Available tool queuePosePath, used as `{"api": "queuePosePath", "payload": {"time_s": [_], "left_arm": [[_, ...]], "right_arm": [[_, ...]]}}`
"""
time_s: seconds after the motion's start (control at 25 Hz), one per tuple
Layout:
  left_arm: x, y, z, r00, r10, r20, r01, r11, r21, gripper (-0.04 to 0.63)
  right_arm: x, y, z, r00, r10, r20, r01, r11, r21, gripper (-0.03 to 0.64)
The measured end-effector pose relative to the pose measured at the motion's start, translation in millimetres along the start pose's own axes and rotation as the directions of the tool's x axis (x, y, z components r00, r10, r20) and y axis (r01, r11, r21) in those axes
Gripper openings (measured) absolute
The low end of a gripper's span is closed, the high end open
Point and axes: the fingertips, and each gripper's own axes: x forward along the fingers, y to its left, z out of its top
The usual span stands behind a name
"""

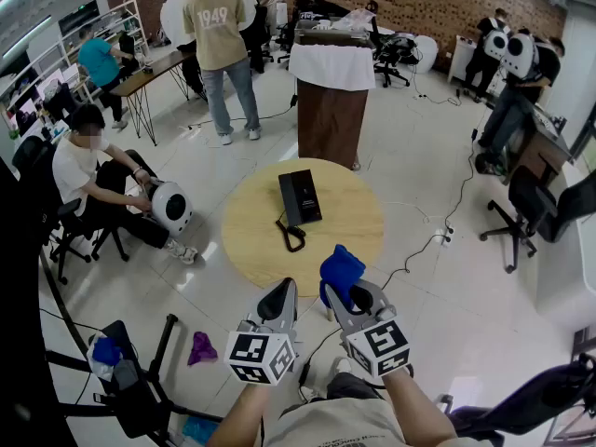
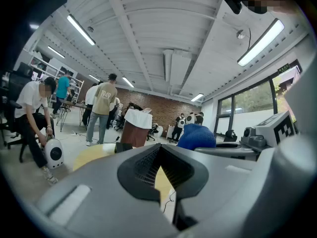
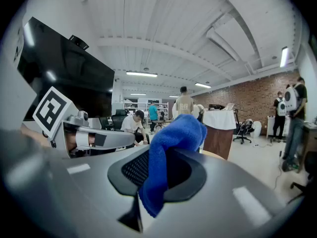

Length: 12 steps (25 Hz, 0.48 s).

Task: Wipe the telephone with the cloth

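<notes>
A black telephone (image 1: 300, 196) lies on a round wooden table (image 1: 354, 240), its coiled cord (image 1: 291, 235) trailing toward me. My right gripper (image 1: 349, 291) is shut on a blue cloth (image 1: 341, 272) that bunches above its jaws, near the table's front edge. In the right gripper view the cloth (image 3: 166, 155) hangs pinched between the pads. My left gripper (image 1: 277, 300) sits beside it, shut and holding nothing; its jaws meet in the left gripper view (image 2: 159, 168). Both grippers are well short of the telephone.
A brown lectern (image 1: 329, 101) draped in white stands beyond the table. A seated person (image 1: 88, 180) with a white round device is at the left, others stand farther back. Office chairs (image 1: 531, 212) are at the right. A cable (image 1: 438, 236) crosses the floor.
</notes>
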Motion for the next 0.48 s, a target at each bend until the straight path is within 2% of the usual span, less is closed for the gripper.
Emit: {"api": "queuePosePath", "payload": {"time_s": [0.28, 0.48], "left_arm": [[24, 11, 4, 1.000, -0.015, -0.008, 0.015, 1.000, 0.012, 0.002], [59, 27, 7, 1.000, -0.007, -0.015, 0.007, 1.000, 0.014, 0.002]], "right_arm": [[20, -11, 1, 1.000, -0.001, 0.003, 0.001, 1.000, -0.004, 0.061], [47, -35, 0, 1.000, 0.007, -0.003, -0.007, 1.000, 0.004, 0.061]]}}
